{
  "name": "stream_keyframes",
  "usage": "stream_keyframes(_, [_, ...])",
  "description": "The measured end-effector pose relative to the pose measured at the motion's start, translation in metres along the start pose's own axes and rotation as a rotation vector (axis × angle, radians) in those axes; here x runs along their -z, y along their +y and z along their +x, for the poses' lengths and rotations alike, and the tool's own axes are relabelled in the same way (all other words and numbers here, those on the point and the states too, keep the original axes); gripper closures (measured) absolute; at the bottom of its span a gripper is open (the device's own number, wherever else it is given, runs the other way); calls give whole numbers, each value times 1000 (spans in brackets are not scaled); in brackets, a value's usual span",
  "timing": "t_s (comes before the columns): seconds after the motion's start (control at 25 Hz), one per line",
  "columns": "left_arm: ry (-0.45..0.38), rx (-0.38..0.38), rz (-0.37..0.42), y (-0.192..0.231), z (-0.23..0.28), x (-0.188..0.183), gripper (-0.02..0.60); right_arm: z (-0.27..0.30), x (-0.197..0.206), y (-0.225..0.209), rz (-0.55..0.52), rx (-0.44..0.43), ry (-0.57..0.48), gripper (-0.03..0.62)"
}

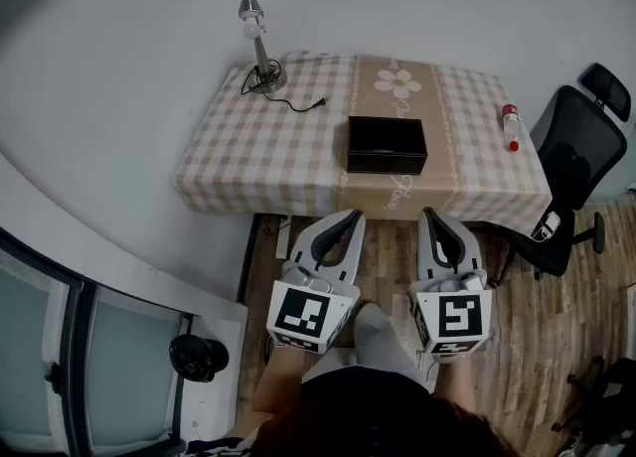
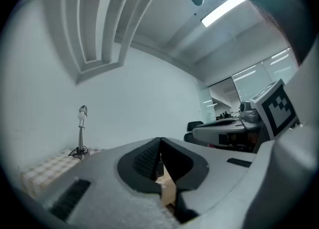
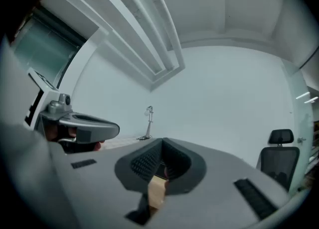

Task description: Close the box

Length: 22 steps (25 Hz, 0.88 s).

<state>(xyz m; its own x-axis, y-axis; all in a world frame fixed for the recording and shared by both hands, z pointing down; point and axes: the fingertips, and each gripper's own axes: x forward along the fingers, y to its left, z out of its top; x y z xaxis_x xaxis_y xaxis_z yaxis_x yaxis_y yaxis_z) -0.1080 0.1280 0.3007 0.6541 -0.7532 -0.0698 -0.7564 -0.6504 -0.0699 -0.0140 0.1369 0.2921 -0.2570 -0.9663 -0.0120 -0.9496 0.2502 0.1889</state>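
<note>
Black box point(image 1: 387, 145) sits mid-surface point(image 1: 260, 139), well ahead of the left tongs point(image 1: 355, 216) and right tongs point(image 1: 428, 214). Both are pressed together and empty. I'd approach level and press the lid evenly.

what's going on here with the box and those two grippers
A person stands at the table with a gripper in each hand. The left gripper and right gripper are both shut and empty, held short of the table's near edge. Neither touches the black box on the checked cloth; its lid looks down from here.
</note>
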Motion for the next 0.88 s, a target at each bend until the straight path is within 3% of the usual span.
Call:
stream_keyframes(0.56, [-4,11,25,13,44,0,556,29,6,-20,104,-37,5,577])
stream_keyframes(0.88, [13,-6,29,31,79,4,557,58,18,-41,101,-44,26,577])
